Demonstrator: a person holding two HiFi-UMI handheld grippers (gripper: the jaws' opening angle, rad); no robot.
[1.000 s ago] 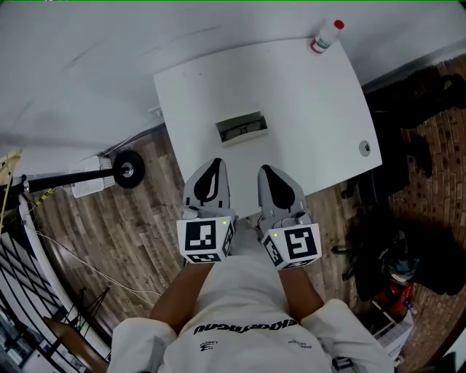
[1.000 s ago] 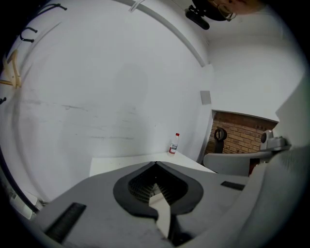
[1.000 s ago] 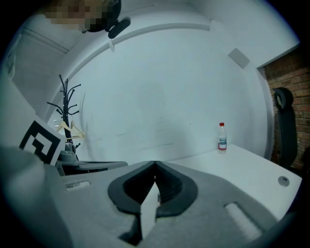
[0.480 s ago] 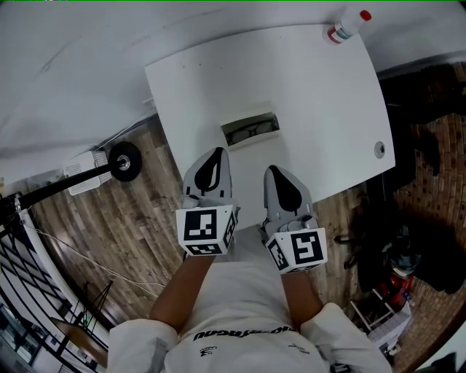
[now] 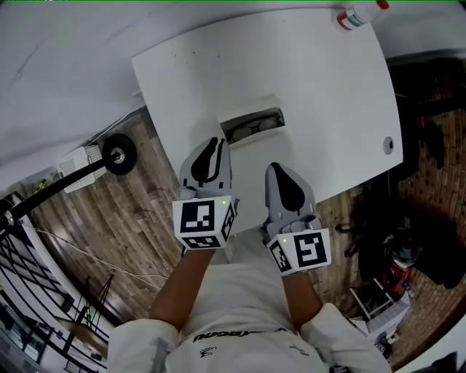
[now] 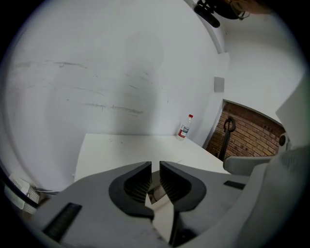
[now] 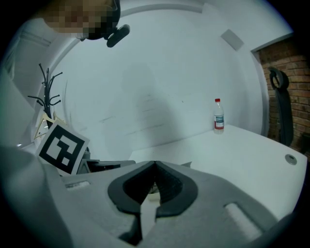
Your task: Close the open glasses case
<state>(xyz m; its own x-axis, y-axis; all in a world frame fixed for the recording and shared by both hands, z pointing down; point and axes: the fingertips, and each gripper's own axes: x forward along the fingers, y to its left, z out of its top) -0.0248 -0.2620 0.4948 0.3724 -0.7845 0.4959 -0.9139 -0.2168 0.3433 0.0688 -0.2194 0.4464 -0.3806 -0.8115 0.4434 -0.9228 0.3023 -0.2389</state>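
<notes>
The open glasses case (image 5: 251, 125) lies on the white table (image 5: 320, 87), lid raised at the far side and dark glasses inside. My left gripper (image 5: 208, 154) hovers just short of the case's near left corner, its jaws a narrow gap apart with nothing between them. My right gripper (image 5: 277, 177) hangs over the table's near edge, right of the case and farther back, jaws closed tip to tip and empty. In the left gripper view, a sliver of the case (image 6: 154, 193) shows below that gripper (image 6: 154, 164). The right gripper (image 7: 155, 165) hides most of the case in its own view.
A clear bottle with a red cap (image 5: 358, 14) stands at the table's far right corner, also visible as the bottle (image 6: 184, 127) and the bottle (image 7: 219, 116). A round grommet (image 5: 388, 144) sits near the right edge. A wheeled stand (image 5: 116, 153) is on the wooden floor at left.
Both grippers have come nearer to the table and the case. The left gripper's tips now nearly reach the case's front. The jaws look unchanged.
</notes>
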